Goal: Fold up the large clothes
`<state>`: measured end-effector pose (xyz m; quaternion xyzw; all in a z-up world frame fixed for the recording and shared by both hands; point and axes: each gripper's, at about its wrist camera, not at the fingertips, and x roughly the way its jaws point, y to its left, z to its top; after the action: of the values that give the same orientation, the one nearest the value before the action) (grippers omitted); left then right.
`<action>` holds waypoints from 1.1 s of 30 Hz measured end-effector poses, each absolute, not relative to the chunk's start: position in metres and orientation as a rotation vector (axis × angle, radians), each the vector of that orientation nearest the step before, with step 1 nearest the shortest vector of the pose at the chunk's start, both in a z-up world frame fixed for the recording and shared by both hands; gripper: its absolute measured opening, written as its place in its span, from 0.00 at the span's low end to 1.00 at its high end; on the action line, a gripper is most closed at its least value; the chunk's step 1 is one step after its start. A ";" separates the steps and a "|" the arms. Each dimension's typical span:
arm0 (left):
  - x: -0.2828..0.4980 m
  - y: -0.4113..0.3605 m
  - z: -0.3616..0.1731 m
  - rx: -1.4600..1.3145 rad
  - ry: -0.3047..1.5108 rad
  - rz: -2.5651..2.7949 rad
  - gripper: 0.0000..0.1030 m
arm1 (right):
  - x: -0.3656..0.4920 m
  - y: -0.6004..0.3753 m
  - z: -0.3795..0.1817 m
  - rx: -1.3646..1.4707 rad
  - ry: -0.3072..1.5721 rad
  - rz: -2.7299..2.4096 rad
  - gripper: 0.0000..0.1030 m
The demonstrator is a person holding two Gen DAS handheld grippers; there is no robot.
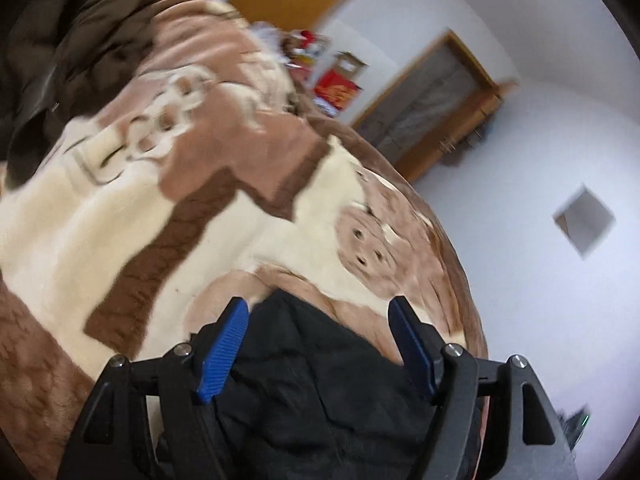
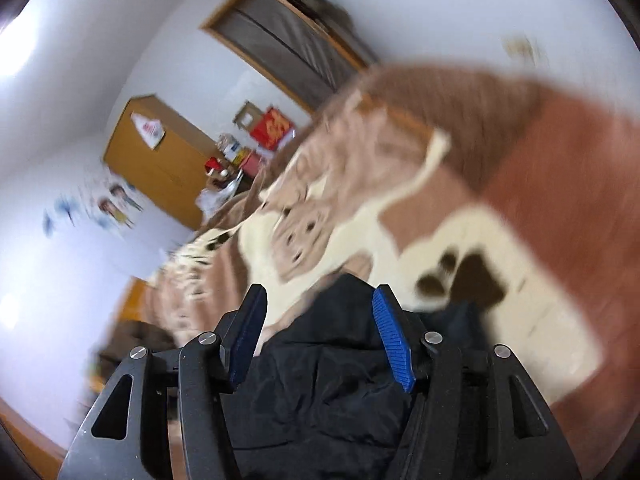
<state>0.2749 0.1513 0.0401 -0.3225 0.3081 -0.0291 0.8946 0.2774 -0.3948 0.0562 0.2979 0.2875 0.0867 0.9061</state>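
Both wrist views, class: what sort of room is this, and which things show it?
Probably a bedroom: a plush patterned blanket covers what looks like a bed, a wooden wardrobe stands by the wall, and a black garment lies on the blanket.

White walls (image 1: 460, 8) frame a bed under a brown-and-cream blanket (image 1: 132, 216); a wooden door (image 2: 288, 44) and orange cabinet (image 2: 160, 160) stand behind it.

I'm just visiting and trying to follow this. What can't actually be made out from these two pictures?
- Black garment: both views show only the part between the open gripper fingers; the bottom edge and gripper frames hide the rest, so its type and how far it is folded are unknown.
- Blanket: right wrist view smears its pattern with motion blur.
- Shelf clutter: too small and blurred to identify.
- The person: out of both views.
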 end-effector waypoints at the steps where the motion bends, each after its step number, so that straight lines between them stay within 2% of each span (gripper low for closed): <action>1: 0.271 0.139 0.041 -0.625 0.644 -0.088 0.72 | 0.272 -0.384 0.055 0.568 0.596 0.196 0.54; 7: 0.289 0.049 -0.001 -0.332 0.815 -0.200 0.72 | 0.292 -0.302 -0.001 0.162 0.775 0.229 0.54; 10: 0.313 0.024 -0.019 -0.154 0.812 -0.144 0.72 | 0.319 -0.299 -0.023 0.074 0.812 0.168 0.54; 14: 0.346 0.037 -0.054 -0.124 0.832 -0.054 0.73 | 0.356 -0.324 -0.061 0.125 0.899 0.115 0.54; 21: 0.362 0.054 -0.092 -0.173 0.791 0.050 0.74 | 0.373 -0.327 -0.094 0.121 0.862 0.063 0.54; 27: 0.368 0.049 -0.094 -0.135 0.838 0.074 0.74 | 0.380 -0.322 -0.093 0.089 0.900 0.024 0.54; 30: 0.364 0.050 -0.073 -0.140 0.879 0.065 0.72 | 0.372 -0.321 -0.068 0.079 0.897 -0.001 0.54; 33: 0.350 0.047 -0.042 -0.181 0.831 0.011 0.72 | 0.351 -0.316 -0.033 0.125 0.808 0.040 0.54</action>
<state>0.3503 0.0474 -0.0419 -0.0877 0.4031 0.0055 0.9109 0.3510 -0.3155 -0.0329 0.0609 0.3928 0.0196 0.9174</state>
